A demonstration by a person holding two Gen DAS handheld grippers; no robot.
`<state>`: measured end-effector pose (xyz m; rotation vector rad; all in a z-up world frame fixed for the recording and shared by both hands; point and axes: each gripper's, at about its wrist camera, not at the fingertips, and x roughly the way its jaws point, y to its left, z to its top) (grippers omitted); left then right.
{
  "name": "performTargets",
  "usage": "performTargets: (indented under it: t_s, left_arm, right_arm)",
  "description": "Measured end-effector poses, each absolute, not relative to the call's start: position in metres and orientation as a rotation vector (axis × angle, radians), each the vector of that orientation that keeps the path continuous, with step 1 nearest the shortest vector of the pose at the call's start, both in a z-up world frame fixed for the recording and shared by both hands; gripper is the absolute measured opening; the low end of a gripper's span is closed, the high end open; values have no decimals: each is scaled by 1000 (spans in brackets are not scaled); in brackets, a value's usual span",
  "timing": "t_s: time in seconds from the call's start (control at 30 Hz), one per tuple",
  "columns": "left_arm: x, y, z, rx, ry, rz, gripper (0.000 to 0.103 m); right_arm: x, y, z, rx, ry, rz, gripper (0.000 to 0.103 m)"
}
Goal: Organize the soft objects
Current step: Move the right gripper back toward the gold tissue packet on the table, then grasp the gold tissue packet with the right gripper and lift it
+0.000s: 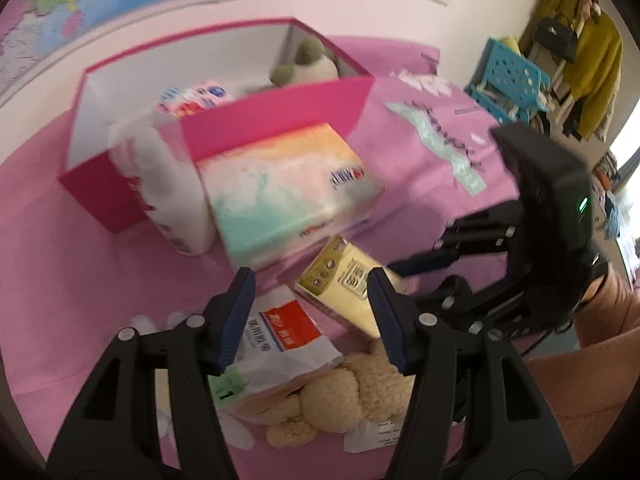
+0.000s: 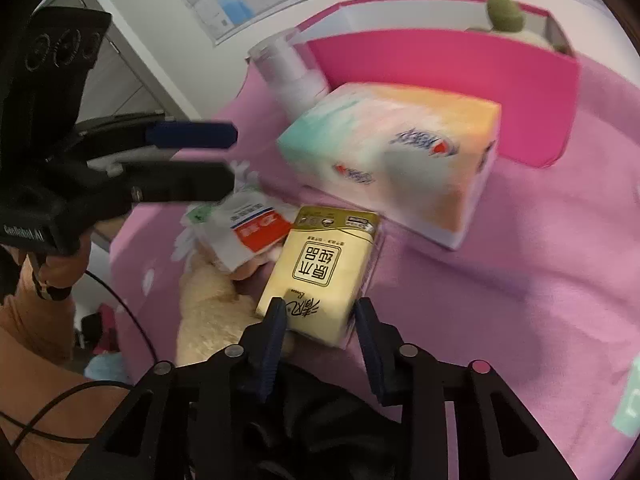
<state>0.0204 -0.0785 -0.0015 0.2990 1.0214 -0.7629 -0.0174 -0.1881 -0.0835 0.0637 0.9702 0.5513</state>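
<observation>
A yellow tissue pack [image 2: 320,268] lies on the pink cloth, and my right gripper [image 2: 320,316] is shut on its near end, pads against both sides. My left gripper [image 1: 310,280] hovers open over a white packet with a red label [image 1: 284,336] and a cream plush toy [image 1: 352,396], holding nothing. Behind them a large pastel tissue pack [image 1: 288,196] and a wrapped pack of white paper rolls [image 1: 168,184] lean against the open pink box [image 1: 280,120]. Inside the box are a green and white plush [image 1: 308,64] and small packets.
Pink cloth [image 2: 520,280] covers the whole surface. A blue plastic crate [image 1: 508,76] and hanging yellow clothes [image 1: 588,52] stand off to the right in the left wrist view. A map covers the wall behind the box. A person's orange sleeve [image 1: 600,360] shows behind the right gripper.
</observation>
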Motion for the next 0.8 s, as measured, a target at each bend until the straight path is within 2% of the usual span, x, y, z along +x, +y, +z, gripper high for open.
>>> performTargets:
  t_s: [0.2,0.23,0.37,0.43,0.8]
  left_arm:
    - [21,-98,-23,314,1093,-836,58]
    - [20,-102,-27,315,1103,-848,53]
    - [20,-109,-36,297,1138,-876,48]
    - [19,-112,-40,299,1154,-881,41]
    - [11,-113,-40,271,1159,-900,41]
  right_arm:
    - [-18,-215,-78,68,960,486,30]
    - [-18,-222,-77,79,956,464,30]
    - [-19,-239,-75,141,941,406,31]
    - [-22,-243,-75,182,937,413,32]
    - [-23,-242,-87,297,946,477,31]
